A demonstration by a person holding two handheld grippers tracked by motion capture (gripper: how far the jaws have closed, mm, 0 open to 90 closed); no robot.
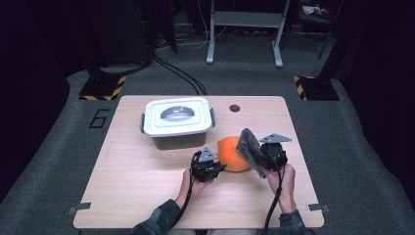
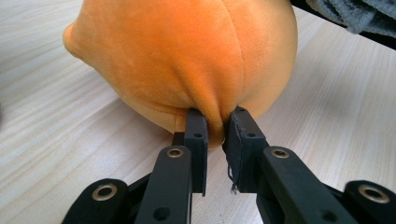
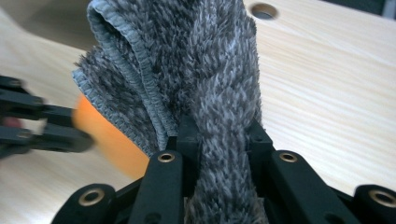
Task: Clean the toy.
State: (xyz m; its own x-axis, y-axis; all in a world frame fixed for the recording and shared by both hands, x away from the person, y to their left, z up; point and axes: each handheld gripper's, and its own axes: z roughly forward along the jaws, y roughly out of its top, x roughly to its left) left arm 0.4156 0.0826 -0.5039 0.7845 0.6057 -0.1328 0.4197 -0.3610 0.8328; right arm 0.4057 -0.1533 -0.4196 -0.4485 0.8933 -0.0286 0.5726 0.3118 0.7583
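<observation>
Pinching a fold of the orange plush (image 2: 187, 60), your left gripper (image 2: 215, 123) has its jaws clamped on the soft fabric at the toy's near underside. That plush is round and velvety, a seam running down its face and a small nub sticking out at about 9 o'clock in the left gripper view. From the high view it sits on the table (image 1: 147, 181) at centre right, at 5 o'clock from the white-lidded box (image 1: 177, 120), with your left gripper (image 1: 219, 168) touching it at its 8 o'clock.

Your right gripper (image 3: 219, 133) is shut on a grey cloth (image 3: 187, 60), a shaggy piece with a stitched hem, bunched and standing up between the jaws. In the high view the cloth (image 1: 248, 142) rises just at the plush's 3 o'clock edge, held by the right gripper (image 1: 259, 157).

Hard to read: the cloth hides the right jaw tips, the far side of the plush is covered, and the left gripper is blurred in the right gripper view.
</observation>
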